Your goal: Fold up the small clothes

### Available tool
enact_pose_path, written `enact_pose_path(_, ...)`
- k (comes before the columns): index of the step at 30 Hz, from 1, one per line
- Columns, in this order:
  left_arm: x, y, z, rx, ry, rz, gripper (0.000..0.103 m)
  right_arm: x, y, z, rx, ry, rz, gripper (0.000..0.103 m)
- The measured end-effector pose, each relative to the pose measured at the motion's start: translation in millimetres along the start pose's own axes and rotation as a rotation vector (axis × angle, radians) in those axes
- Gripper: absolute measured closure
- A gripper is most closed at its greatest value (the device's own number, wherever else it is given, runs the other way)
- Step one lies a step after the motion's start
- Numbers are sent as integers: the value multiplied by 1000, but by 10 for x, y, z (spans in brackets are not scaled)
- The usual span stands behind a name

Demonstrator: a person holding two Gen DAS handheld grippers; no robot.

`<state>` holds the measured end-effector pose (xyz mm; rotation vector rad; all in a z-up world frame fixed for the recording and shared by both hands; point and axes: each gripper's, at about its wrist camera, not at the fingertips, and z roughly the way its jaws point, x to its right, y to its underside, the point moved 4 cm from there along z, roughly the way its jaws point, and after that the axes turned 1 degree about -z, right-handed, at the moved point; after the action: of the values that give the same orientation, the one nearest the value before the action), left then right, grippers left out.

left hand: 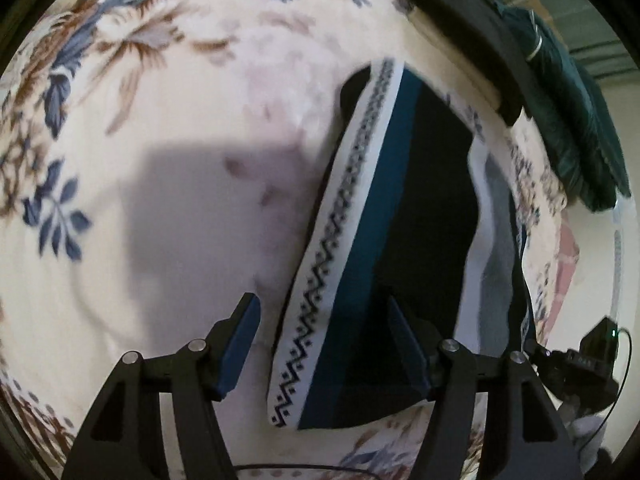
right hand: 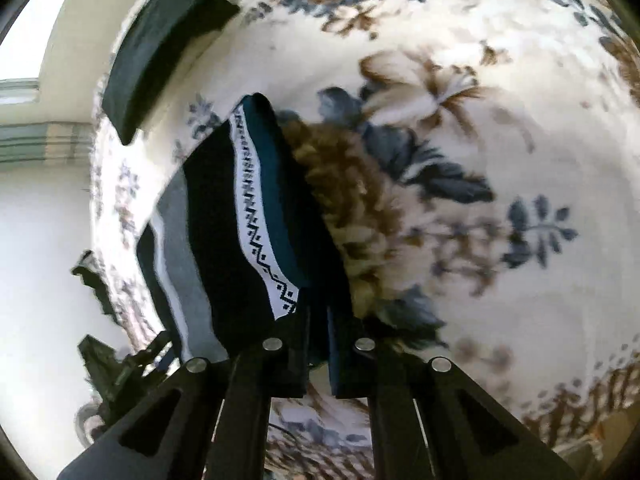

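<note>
A dark knit garment (left hand: 400, 240) with teal, black and grey bands and a white zigzag-patterned stripe lies on a cream blanket printed with blue and brown flowers (left hand: 160, 120). The left gripper (left hand: 324, 344) hangs over the garment's near end, jaws wide, pads clear of the cloth. The right gripper (right hand: 318, 344) has its jaws drawn narrow at the garment's near corner; whether they pinch the cloth cannot be told. Beyond the garment rests a folded dark cloth (right hand: 160, 40).
</note>
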<state>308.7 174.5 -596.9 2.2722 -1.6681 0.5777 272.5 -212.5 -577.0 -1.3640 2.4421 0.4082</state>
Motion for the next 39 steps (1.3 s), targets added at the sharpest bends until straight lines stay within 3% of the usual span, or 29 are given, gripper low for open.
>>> enact_pose_path(2, -24, 89, 71, -7, -8, 15, 42, 59, 2, 163, -42, 57, -13, 97)
enact_pose_path(3, -37, 152, 71, 4, 6, 30, 64, 96, 17, 257, -62, 75, -6, 97)
enact_pose_path(4, -47, 200, 64, 8, 11, 47, 77, 134, 16, 342, -75, 96, -7, 97)
enact_pose_path(8, -236, 306, -51, -6, -34, 44, 79, 145, 23, 549, -151, 130, -30, 91)
enact_pose_path(11, -331, 138, -260, 19, -21, -11, 79, 45, -89, 506, -168, 156, -88, 66)
enact_pose_path(13, -283, -57, -352, 70, 15, -22, 70, -30, -271, 394, -112, 81, -91, 58)
enact_pose_path(15, -123, -366, -361, 121, 76, -8, 35, -105, -520, 335, -45, 17, -99, 49)
enact_pose_path(17, 68, -659, -253, 145, 110, 31, 35, -239, -782, 364, 2, -24, -129, 49)
enact_pose_path(20, 416, -1116, 148, 106, 138, 116, 35, -462, -1196, 609, -17, -107, -160, 48)
enact_pose_path(22, 508, -1274, 328, 100, 70, 162, 38, -569, -1398, 858, -75, -140, -168, 48)
enact_pose_path(23, 530, -1309, 344, 104, 65, 180, 68, -587, -1468, 941, -94, -134, -173, 50)
enact_pose_path(24, 549, -1336, 379, 97, 61, 187, 76, -593, -1498, 945, -85, -127, -187, 81)
enact_pose_path(25, 515, -1336, 350, 105, 65, 173, 78, -662, -1489, 924, -57, -123, -215, 92)
enact_pose_path(26, 512, -1334, 301, 116, 89, 164, 81, -739, -1471, 861, -30, -118, -245, 91)
enact_pose_path(30, 290, -1327, 150, 135, 190, 55, 82, -993, -1424, 471, 149, -104, -305, 92)
enact_pose_path(32, 238, -1355, 236, 120, 192, 25, 82, -1092, -1439, 491, 182, -78, -330, 93)
enact_pose_path(35, 236, -1384, 350, 89, 209, -2, 80, -1023, -1502, 656, 163, -29, -297, 92)
enact_pose_path(37, 262, -1402, 335, 61, 227, -14, 75, -928, -1547, 813, 93, -26, -261, 89)
enact_pose_path(39, 208, -1334, 208, 57, 246, -32, 61, -785, -1562, 812, 24, -54, -179, 77)
